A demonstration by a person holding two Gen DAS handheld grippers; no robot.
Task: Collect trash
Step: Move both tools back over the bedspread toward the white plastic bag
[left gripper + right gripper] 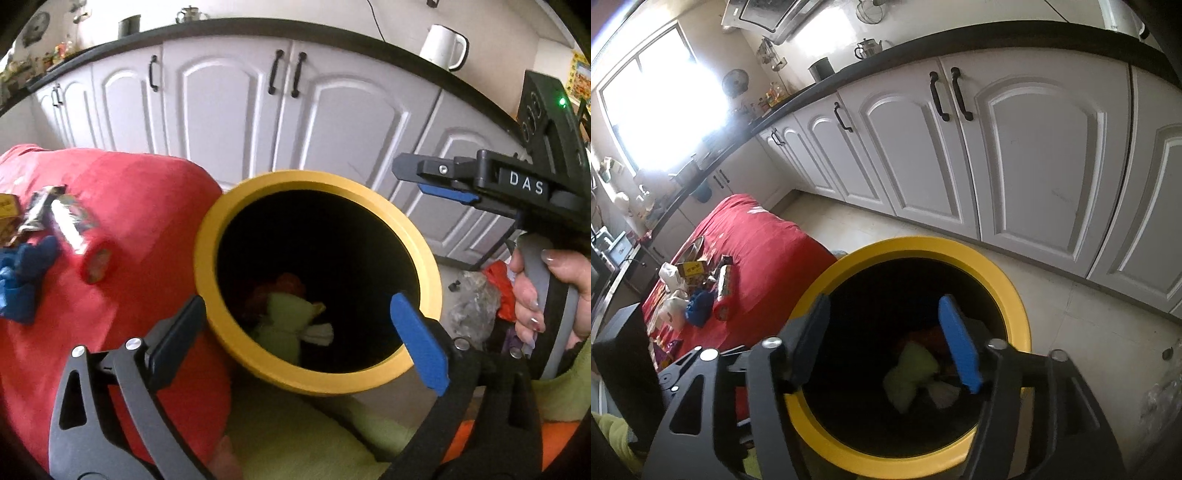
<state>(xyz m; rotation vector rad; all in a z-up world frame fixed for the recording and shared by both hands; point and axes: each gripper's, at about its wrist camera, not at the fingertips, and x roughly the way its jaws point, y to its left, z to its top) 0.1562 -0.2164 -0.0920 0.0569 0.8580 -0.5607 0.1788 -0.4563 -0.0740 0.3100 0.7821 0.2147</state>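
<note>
Both tongs wide apart, empty

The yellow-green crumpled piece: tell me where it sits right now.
The yellow-green crumpled piece lies at the bottom of the yellow-rimmed bin, beside a white scrap, in front of something red; the bin stands right of the red-covered table.

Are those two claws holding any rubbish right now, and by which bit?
Nothing: the left claw and right claw both gape empty over the yellow-rimmed bin.
</note>
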